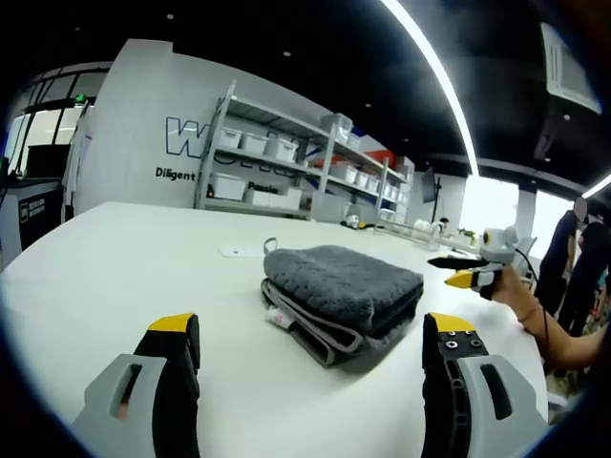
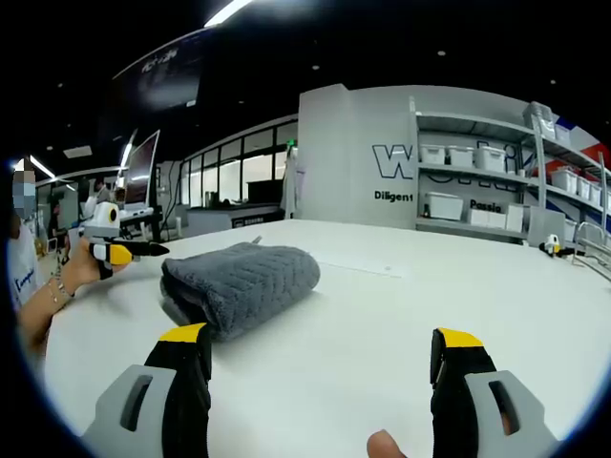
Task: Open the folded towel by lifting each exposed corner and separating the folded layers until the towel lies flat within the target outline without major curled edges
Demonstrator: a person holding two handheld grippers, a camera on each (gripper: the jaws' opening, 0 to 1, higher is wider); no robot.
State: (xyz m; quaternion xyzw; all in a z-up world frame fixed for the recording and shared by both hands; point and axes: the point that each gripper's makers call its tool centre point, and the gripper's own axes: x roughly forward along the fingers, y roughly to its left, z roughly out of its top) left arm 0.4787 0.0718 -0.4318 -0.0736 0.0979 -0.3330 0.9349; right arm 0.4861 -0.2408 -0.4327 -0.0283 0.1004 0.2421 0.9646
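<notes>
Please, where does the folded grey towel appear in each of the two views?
Left gripper view: the folded grey towel lies right of centre on the white table, above the open jaws.
Right gripper view: the towel lies left of centre.
Shared landmark: the grey shelving with white bins.

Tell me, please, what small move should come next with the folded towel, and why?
Probably ease the left tool forward to the towel's nearest exposed corner. The grey towel lies fully folded on the white table, both tools are open and short of it, and the layered edges face the left tool.
</notes>
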